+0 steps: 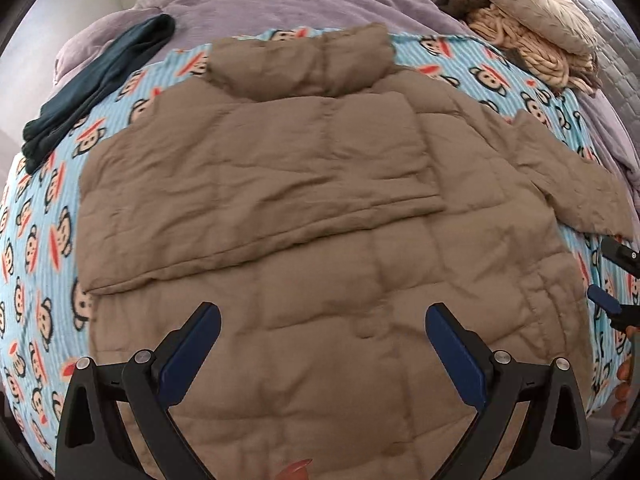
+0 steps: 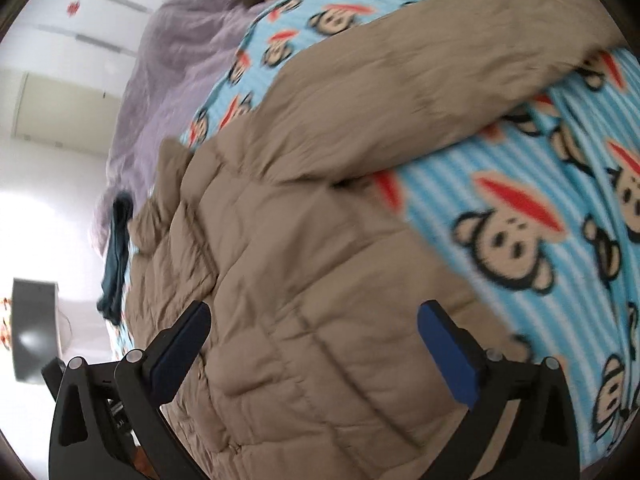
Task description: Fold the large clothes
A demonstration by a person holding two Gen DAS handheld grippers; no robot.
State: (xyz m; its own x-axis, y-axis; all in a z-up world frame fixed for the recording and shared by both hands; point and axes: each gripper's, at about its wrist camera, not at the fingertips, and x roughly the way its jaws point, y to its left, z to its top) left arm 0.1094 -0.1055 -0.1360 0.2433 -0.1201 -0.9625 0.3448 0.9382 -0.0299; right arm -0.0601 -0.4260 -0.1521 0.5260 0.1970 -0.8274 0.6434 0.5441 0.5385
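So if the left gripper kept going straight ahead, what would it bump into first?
Most likely the jacket: the left gripper hangs open right above its quilted body. Depth is hard to judge, but nothing else lies between.

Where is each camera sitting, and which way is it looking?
Left wrist: on the left gripper, above the brown jacket, facing its collar; jaws open.
Right wrist: on the right gripper, tilted, facing along the jacket's sleeve; jaws open.
Shared: jacket, monkey blanket, dark green garment.

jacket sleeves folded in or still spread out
One of each: a sleeve lies folded across the jacket; the other sleeve is still spread.
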